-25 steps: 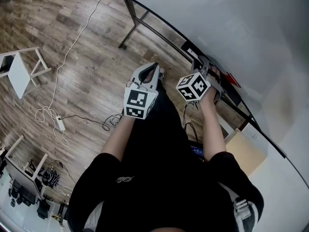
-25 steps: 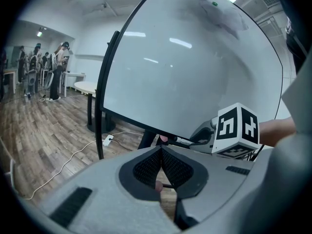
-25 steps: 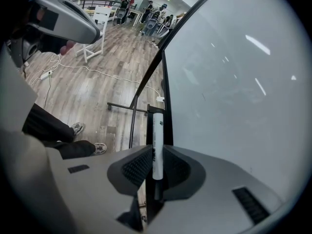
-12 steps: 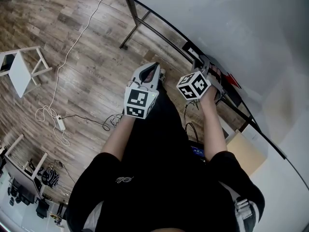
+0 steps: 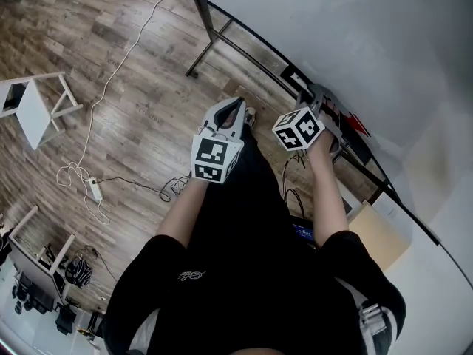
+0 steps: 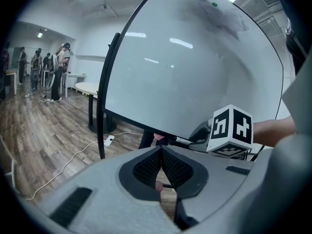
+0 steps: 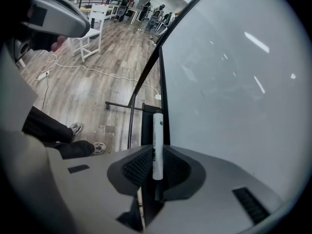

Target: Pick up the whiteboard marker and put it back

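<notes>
The right gripper (image 7: 156, 152) holds the whiteboard marker (image 7: 157, 130). Its two pads press on the white tube from both sides. The marker sticks out past the jaws, right by the black edge (image 7: 162, 91) of the whiteboard (image 7: 234, 82). The left gripper (image 6: 161, 152) has its jaws closed together with nothing in them. It hangs just beside the right gripper, in front of the board and above the wood floor (image 5: 126, 87)
</notes>
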`<action>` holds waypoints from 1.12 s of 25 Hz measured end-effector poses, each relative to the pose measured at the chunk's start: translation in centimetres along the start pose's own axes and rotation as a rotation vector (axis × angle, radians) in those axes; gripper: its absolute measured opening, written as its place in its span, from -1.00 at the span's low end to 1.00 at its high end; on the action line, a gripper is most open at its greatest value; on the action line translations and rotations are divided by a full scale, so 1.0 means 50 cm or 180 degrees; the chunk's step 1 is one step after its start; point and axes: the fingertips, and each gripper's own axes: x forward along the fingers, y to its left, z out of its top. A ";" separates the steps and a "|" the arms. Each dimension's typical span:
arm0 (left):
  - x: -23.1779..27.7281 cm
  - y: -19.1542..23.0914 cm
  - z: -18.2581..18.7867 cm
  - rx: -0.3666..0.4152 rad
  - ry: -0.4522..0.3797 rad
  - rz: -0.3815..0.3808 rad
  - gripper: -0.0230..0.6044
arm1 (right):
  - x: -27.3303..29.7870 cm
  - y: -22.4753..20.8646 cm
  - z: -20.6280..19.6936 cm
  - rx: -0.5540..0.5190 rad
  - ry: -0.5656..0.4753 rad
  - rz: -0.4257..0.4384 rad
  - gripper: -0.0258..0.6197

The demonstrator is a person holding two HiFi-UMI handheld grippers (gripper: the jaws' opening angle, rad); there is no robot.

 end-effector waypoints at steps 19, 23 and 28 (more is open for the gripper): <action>-0.014 -0.007 -0.015 0.0038 0.0031 -0.0004 -0.91 | 0.005 -0.017 -0.016 0.0128 -0.0088 -0.0177 -0.60; -0.025 -0.013 -0.026 0.0044 0.0029 -0.0032 -0.91 | -0.008 -0.009 -0.015 0.0246 -0.0241 -0.0223 -0.52; -0.035 -0.010 -0.020 0.0105 -0.0001 -0.0111 -0.91 | -0.042 -0.005 -0.010 0.0411 -0.0394 -0.0349 -0.32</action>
